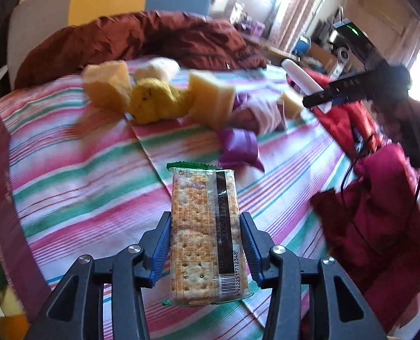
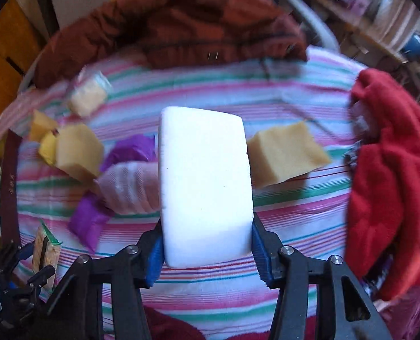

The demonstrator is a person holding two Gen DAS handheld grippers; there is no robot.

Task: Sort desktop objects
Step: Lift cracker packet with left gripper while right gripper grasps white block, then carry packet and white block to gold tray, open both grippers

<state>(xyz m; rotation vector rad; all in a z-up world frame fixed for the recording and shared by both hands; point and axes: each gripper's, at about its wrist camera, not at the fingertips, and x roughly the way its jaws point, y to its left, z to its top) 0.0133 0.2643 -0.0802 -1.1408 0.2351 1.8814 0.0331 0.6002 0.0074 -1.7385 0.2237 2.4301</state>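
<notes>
My left gripper is shut on a clear cracker packet with a green edge, held above the striped cloth. My right gripper is shut on a white foam block, held above the same cloth. The right gripper with the white block shows at the right in the left wrist view. The left gripper and its packet show at the lower left in the right wrist view. Yellow sponges, a yellow plush and purple wrappers lie on the cloth.
A dark red quilted jacket lies along the far edge. Red clothes pile at the right. A dark maroon box wall stands at the left. A pink-white cloth lies by the sponges.
</notes>
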